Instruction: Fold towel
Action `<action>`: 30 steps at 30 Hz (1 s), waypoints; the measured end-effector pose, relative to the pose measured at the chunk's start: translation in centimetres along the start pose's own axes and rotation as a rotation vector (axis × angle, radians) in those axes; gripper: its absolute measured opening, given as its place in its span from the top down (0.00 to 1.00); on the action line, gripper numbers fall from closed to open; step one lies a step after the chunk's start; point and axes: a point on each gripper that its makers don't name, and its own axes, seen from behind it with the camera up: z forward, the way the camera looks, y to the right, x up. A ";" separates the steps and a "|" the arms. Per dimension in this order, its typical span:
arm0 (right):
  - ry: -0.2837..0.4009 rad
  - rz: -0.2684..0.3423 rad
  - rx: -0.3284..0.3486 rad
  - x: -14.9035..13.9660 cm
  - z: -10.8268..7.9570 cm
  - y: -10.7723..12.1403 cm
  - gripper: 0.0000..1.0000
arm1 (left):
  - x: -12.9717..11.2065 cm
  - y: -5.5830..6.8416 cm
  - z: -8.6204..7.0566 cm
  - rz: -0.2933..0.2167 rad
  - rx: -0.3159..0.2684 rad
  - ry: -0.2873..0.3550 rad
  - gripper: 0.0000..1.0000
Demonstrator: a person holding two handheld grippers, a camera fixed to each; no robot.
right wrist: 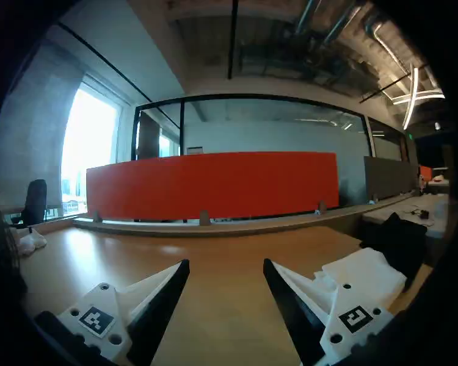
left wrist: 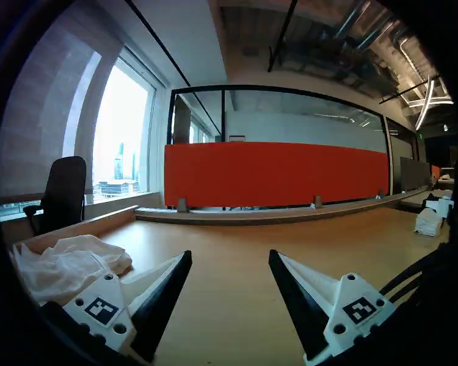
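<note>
A crumpled white towel [left wrist: 67, 263] lies on the wooden table at the left, just beside my left gripper's left finger. My left gripper [left wrist: 229, 256] is open over bare tabletop, nothing between its fingers. My right gripper [right wrist: 226, 263] is also open and empty above the table. A folded white towel [right wrist: 366, 274] lies at the right, just behind the right finger of that gripper. The crumpled towel [right wrist: 30, 241] appears small at the far left in the right gripper view.
An orange divider panel [left wrist: 272, 174] runs along the table's far edge. A black office chair [left wrist: 61, 192] stands by the window at the left. A dark object [right wrist: 400, 241] sits behind the folded towel. More white cloths [left wrist: 429, 221] lie far right.
</note>
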 end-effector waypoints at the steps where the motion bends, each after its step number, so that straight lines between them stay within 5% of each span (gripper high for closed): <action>1: -0.001 -0.002 0.000 -0.1 0.0 0.0 0.07 | 0.0 0.0 0.0 0.000 0.000 0.000 0.07; 30: -0.006 -0.047 0.009 -0.3 -0.2 -1.0 0.07 | 0.1 0.1 0.0 0.000 0.000 0.000 0.07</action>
